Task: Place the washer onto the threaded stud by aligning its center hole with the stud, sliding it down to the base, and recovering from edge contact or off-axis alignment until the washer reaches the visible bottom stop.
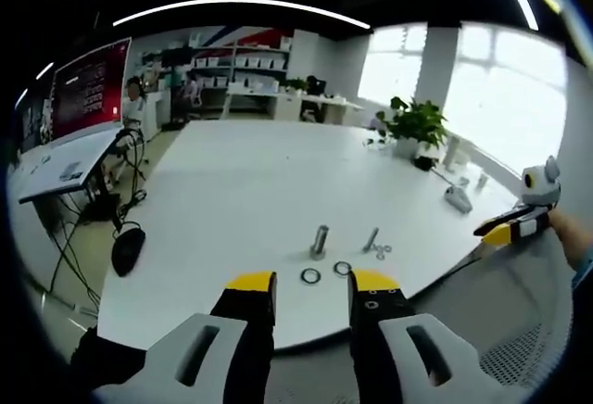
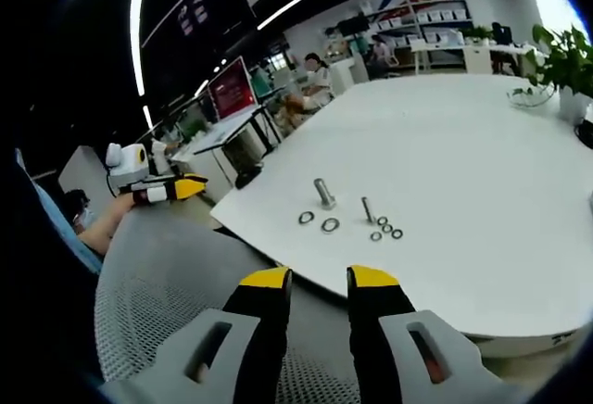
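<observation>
1. Your left gripper point(image 1: 312, 283) hung back from the near edge of the white desk point(image 1: 241, 200), its yellow-tipped jaws parted with nothing between them.
2. Your right gripper point(image 2: 320, 278) hovered over a grey mesh chair seat point(image 2: 176, 284), short of the desk edge, jaws likewise apart and empty.
3. In the left gripper view, the thick threaded stud point(image 1: 320, 239) stood upright on the desk near the front edge, and a thinner bolt point(image 1: 372, 239) stood slightly tilted just to its right.
4. Two washers lay flat on the desk in front of the stud, apart from it: one washer point(image 1: 310, 276) nearer your left jaw and a second washer point(image 1: 343, 268) beside it.
5. A cluster of small nuts point(image 1: 381, 251) sat at the foot of the thinner bolt.
6. In the right gripper view the same set showed: stud point(image 2: 323, 192), bolt point(image 2: 367, 209), two washers point(image 2: 330, 225) and small nuts point(image 2: 386, 230).
7. Your right gripper entered the left gripper view at the right edge point(image 1: 508, 228), and your left gripper showed in the right gripper view at the left point(image 2: 171, 188).
8. A potted plant point(image 1: 414, 126) stood at the far side of the desk.
</observation>
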The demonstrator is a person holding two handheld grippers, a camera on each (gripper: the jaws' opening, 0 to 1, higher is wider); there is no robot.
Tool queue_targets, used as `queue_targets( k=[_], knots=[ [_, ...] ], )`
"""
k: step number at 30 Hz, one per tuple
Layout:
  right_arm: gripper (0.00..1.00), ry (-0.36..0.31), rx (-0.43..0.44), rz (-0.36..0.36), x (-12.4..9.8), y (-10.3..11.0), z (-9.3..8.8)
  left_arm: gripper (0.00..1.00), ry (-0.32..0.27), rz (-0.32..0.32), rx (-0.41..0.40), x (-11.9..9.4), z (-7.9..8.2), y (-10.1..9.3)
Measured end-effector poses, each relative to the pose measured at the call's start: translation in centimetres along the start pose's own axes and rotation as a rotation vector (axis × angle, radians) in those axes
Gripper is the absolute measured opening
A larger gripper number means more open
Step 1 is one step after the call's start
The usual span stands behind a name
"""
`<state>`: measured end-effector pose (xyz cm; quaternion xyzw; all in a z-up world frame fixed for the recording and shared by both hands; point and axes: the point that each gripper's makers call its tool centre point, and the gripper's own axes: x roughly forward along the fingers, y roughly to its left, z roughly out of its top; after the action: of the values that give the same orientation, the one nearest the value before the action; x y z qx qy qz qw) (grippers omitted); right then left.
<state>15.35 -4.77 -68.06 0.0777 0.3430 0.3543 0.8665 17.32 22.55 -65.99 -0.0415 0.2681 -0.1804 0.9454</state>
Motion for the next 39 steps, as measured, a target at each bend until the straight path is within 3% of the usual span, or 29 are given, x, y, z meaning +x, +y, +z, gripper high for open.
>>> queue_targets(
  k=[7,14,20,23,25,26,27,29,30,33,39],
  knots=[
    [0.27,-0.085,0.076,-0.039,-0.6,-0.8,0.6,0.28,-0.007,-0.028,0.009,-0.1,0.1,-0.5],
    [0.27,-0.048,0.045,-0.019,-0.2,-0.7,0.5,0.28,-0.011,-0.048,0.015,0.0,0.2,-0.8],
    [0.27,0.025,0.024,-0.004,0.1,-0.1,-0.4,0.28,-0.013,-0.033,0.012,0.0,0.2,-0.5],
    [0.27,-0.119,-0.004,-0.068,-0.6,-1.0,1.7,0.28,0.010,-0.018,-0.007,0.1,-0.2,-0.2],
    [0.27,-0.075,0.015,-0.040,-0.3,-0.7,1.0,0.28,0.010,-0.013,-0.007,0.1,-0.2,-0.1],
    [0.27,0.000,-0.003,-0.023,-0.2,-0.3,-0.1,0.29,0.007,-0.012,-0.008,0.0,-0.1,-0.1],
    [0.26,0.025,-0.011,-0.024,-0.1,-0.3,-0.4,0.29,0.005,-0.010,-0.012,0.0,-0.1,0.0],
    [0.25,-0.087,0.013,-0.064,-0.4,-0.9,1.1,0.29,0.000,-0.001,-0.022,-0.1,-0.1,0.1],
    [0.26,-0.098,0.022,-0.057,-0.5,-0.9,1.2,0.29,-0.004,0.006,-0.033,-0.2,-0.1,0.3],
    [0.26,-0.041,0.004,-0.028,-0.2,-0.6,0.5,0.30,-0.010,0.009,-0.034,-0.2,0.0,0.3],
    [0.26,-0.017,0.000,0.000,-0.1,-0.1,0.1,0.29,0.003,0.014,-0.038,-0.2,-0.2,0.3]
  ],
)
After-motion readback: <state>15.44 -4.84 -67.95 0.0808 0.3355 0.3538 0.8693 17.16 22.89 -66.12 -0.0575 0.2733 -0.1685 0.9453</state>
